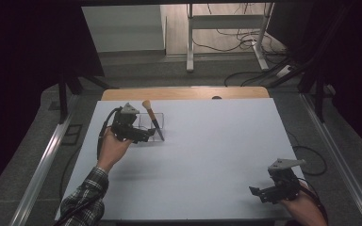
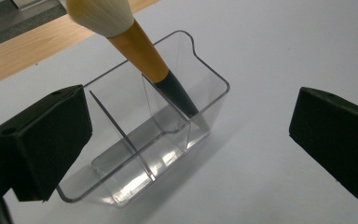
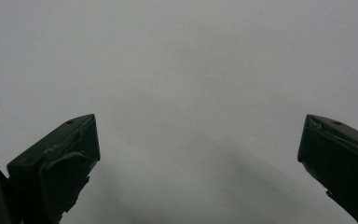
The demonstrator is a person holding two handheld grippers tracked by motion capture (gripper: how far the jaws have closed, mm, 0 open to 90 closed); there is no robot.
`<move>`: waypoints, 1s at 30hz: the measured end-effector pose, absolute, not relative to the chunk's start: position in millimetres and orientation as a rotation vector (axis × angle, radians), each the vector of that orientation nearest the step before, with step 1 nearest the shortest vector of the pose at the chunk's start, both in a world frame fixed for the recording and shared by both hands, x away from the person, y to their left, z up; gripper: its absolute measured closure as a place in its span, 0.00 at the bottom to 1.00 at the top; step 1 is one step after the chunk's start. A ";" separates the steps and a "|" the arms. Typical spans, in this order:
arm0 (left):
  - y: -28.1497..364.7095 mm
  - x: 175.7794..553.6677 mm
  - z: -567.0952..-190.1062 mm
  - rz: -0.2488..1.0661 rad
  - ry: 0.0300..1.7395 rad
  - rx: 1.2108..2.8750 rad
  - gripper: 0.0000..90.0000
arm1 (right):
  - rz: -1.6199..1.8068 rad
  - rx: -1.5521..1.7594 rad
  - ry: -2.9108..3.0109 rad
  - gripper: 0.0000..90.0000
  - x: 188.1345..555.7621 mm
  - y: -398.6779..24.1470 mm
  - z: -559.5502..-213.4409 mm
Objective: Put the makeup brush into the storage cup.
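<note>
Standing tilted in an end compartment of the clear box [image 2: 168, 135] — a light, stiff brush [image 2: 140, 51]. Left gripper [image 2: 186, 140] wide open, empty, just beside the box (slippery walls); best gripped at the wooden handle.

One clear plastic organiser [image 2: 168, 135], far left on the table, with three compartments visible (thin clear dividers between them). One makeup brush [image 2: 135, 44] with pale bristles, orange ferrule and dark handle, standing tilted in the organiser. Two handheld grippers: left gripper [image 1: 143, 136], right gripper [image 1: 259, 193]. One white table [image 1: 207, 141].
</note>
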State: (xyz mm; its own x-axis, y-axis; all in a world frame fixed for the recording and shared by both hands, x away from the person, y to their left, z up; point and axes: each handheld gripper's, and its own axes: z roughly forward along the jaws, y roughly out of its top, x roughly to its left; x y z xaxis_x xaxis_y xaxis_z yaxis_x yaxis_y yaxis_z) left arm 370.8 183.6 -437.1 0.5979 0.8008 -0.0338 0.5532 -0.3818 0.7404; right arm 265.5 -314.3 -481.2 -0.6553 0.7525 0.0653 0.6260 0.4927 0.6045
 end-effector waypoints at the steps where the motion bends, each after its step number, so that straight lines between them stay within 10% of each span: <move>1: 183.8 369.4 -437.6 0.429 1.065 2.089 0.00 | 0.895 1.185 2.529 0.00 265.5 -314.3 -481.2; 30: 190.7 334.0 -458.0 0.375 1.052 2.035 0.00 | 0.882 1.163 2.534 0.00 265.6 -314.1 -481.1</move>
State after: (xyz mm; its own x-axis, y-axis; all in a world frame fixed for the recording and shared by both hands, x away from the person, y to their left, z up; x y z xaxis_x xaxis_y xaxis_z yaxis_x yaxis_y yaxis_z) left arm 334.0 190.7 -458.0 0.6107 0.7864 -0.0928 0.5499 -0.3369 0.7643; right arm 265.6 -314.1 -481.1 -0.6637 0.7463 0.0505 0.6163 0.5073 0.6023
